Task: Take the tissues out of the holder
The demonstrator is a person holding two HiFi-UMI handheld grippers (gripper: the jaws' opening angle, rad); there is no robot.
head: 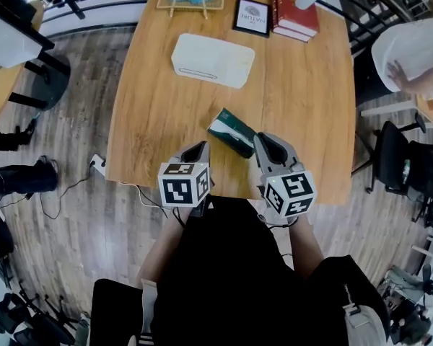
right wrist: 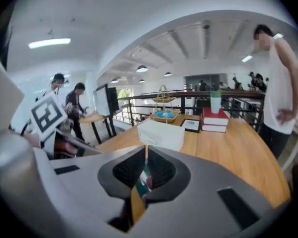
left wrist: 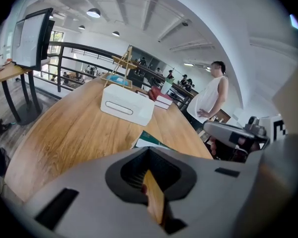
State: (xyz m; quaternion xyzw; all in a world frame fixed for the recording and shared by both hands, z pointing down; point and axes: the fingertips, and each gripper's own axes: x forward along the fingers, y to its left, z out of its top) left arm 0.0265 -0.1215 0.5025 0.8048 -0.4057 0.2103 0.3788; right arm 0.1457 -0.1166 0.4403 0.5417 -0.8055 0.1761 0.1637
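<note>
Your left gripper (head: 197, 151) and right gripper (head: 268, 145): jaws closed, holding nothing. Green tissue pack (head: 232, 132) lies between their tips, by the table's (head: 148, 121) near edge. White holder (head: 213, 60) sits farther off, mid-table.

Above the worktop (left wrist: 64, 133), the left gripper (left wrist: 150, 157) is being held, jaws pressed together, empty; a green tissue pack (left wrist: 146, 140) and white holder (left wrist: 126, 105) are being shown beyond.
</note>
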